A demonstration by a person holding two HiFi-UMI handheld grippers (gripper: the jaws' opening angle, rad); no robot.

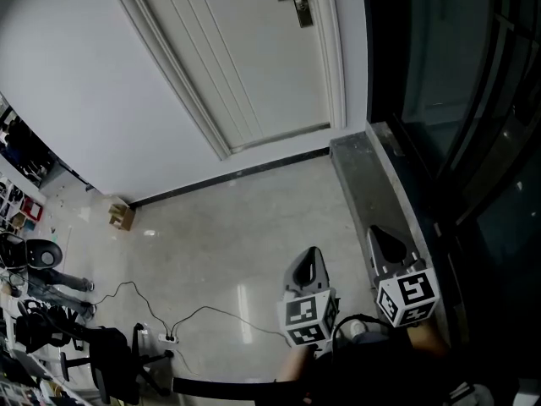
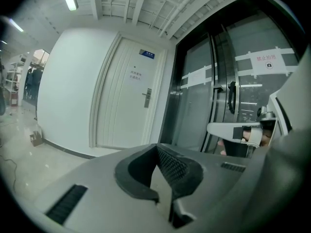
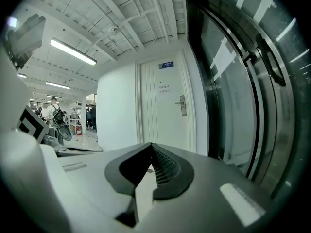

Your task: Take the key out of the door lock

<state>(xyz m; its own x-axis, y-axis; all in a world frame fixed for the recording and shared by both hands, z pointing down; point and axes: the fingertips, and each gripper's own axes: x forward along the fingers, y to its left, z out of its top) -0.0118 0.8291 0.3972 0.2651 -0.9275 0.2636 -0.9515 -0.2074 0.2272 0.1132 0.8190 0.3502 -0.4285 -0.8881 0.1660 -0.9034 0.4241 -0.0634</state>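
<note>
**Grippers shut, lock far off**

My left gripper point(image 2: 156, 146) and right gripper point(image 3: 150, 145) sit low, jaws pressed together on nothing. A cardboard box point(image 1: 121, 216) lies by the wall point(image 1: 93, 91), contents hidden. The door lock point(image 1: 297, 2) is well ahead, any key too small to make out. Arriving shut, I'd likely knock the key rather than grip it

Floor point(image 1: 254, 218): cardbd box point(image 1: 121, 216), cable point(image 1: 203, 309), pwr strip point(image 1: 167, 338).

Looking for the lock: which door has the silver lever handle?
The white panelled door, handle at its right edge; the glass door beside it has a dark pull.
</note>
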